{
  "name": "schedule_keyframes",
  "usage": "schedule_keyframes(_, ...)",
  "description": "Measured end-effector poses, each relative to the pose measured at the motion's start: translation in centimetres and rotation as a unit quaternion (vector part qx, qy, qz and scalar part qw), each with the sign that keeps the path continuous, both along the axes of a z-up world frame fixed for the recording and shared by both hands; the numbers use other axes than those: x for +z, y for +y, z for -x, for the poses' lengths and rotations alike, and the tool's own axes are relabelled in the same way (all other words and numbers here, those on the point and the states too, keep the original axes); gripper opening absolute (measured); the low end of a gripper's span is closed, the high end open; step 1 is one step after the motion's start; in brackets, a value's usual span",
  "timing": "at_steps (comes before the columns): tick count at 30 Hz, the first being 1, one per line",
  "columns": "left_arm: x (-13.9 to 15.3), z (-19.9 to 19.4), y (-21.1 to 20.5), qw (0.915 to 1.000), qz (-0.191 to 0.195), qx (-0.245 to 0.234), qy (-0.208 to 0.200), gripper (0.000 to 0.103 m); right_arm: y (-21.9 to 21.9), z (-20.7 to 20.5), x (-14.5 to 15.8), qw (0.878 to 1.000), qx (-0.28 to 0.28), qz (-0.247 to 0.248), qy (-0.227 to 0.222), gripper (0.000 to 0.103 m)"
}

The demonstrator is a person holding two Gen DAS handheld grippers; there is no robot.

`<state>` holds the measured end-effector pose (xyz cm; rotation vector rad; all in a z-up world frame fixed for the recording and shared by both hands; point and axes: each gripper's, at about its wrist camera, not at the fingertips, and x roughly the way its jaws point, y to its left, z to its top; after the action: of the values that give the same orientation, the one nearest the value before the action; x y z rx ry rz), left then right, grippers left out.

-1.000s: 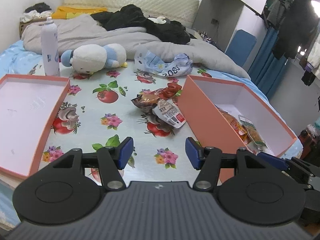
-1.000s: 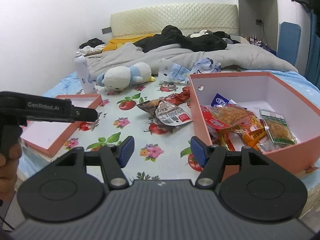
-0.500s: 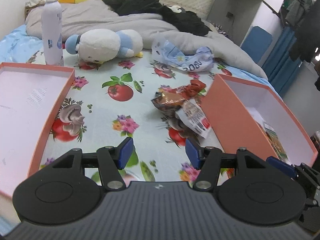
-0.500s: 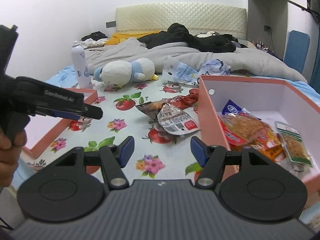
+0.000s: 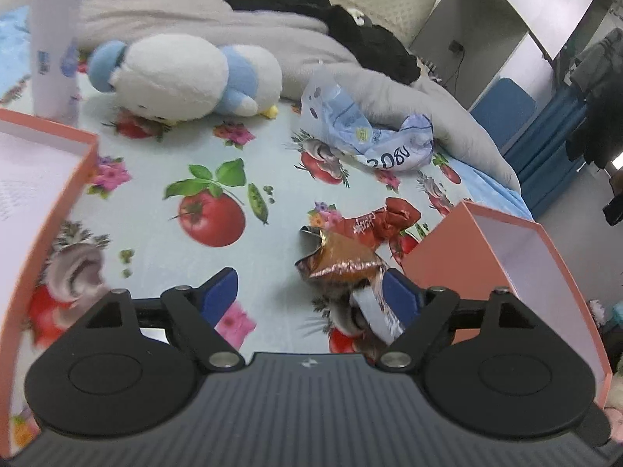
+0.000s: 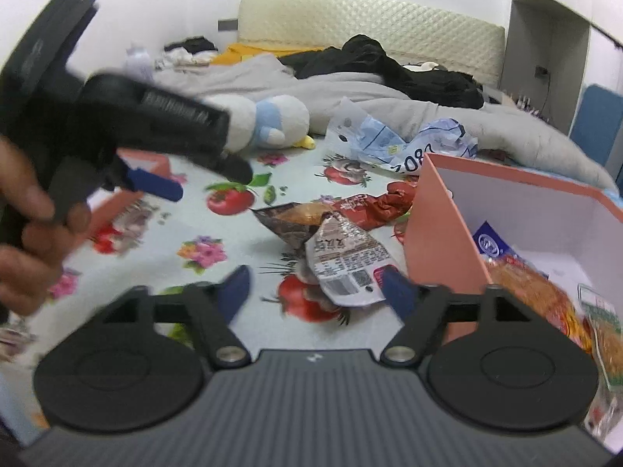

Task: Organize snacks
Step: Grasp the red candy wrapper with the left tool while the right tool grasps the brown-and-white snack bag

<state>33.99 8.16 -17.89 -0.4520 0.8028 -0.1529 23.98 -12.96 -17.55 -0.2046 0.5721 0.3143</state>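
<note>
Currently both jaws are opening, empty: white snack packet [image 6: 342, 264] lies just ahead between right gripper [image 6: 315, 284] fingers, beside left gripper [image 5: 307, 292] right finger.

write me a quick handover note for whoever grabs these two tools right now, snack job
Left tool: jaws opening, nothing held; the brown packet lies just ahead of it on the cloth, the white-labelled packet right by its blue fingertip.
Right tool: jaws opening, nothing held; the white-labelled packet lies between its fingertips, unpinched.
Snacks: brown, white-labelled and red packet lie in a heap on the flowered cloth beside the right orange box.
Done: several packets already sit in that box.
Left: those three loose packets. The shallow orange box on the left shows no snacks in the part seen.
</note>
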Motion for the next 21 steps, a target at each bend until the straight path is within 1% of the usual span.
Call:
schedule_keyframes(2,-0.9,-1.7,-0.1,0.9997,0.015,-0.004,0.02,0.085,0.4,-0.9,-0.8,1.0,0.001,0.01,0.005,0.081)
schedule_keyframes(4,-1.9,-2.9,-0.2,0.9988,0.037,-0.009,0.03,0.085,1.1,-2.2,-1.6,0.999,0.001,0.03,0.011,0.08)
schedule_keyframes(6,-2.6,-4.4,-0.4,0.9983,0.042,-0.011,0.039,0.085,1.5,-3.3,-2.4,0.999,0.004,0.035,0.018,0.08)
schedule_keyframes(7,-2.7,-5.2,-0.5,0.9986,0.036,-0.016,0.036,0.085,1.6,-3.8,-2.6,0.999,0.005,0.033,0.019,0.08)
schedule_keyframes(10,-2.5,-7.9,-1.1,0.9987,0.013,-0.037,0.034,0.085,2.2,-5.0,-3.2,0.999,0.014,0.046,0.015,0.08)
schedule_keyframes(13,-1.9,-10.6,-2.3,0.9963,-0.018,-0.081,0.022,0.085,2.3,-6.0,-3.5,0.999,0.015,0.039,0.014,0.08)
schedule_keyframes(14,-1.9,-11.5,-2.9,0.9949,-0.021,-0.096,0.022,0.085,2.4,-6.4,-3.7,0.999,0.016,0.038,0.013,0.079)
schedule_keyframes(15,-1.9,-12.4,-3.6,0.9926,-0.028,-0.116,0.024,0.085,2.5,-6.7,-4.0,0.999,0.015,0.04,0.013,0.079)
schedule_keyframes(17,-1.9,-13.8,-5.5,0.9857,-0.073,-0.152,0.014,0.085,2.6,-7.3,-4.5,0.999,0.011,0.046,0.018,0.074)
schedule_keyframes(19,-2.1,-15.2,-7.3,0.976,-0.116,-0.184,0.004,0.085,2.5,-7.7,-5.0,0.999,0.009,0.041,0.025,0.07)
schedule_keyframes(21,-2.4,-16.4,-8.6,0.9669,-0.136,-0.216,0.002,0.084,2.4,-7.7,-5.3,0.999,0.008,0.042,0.024,0.069)
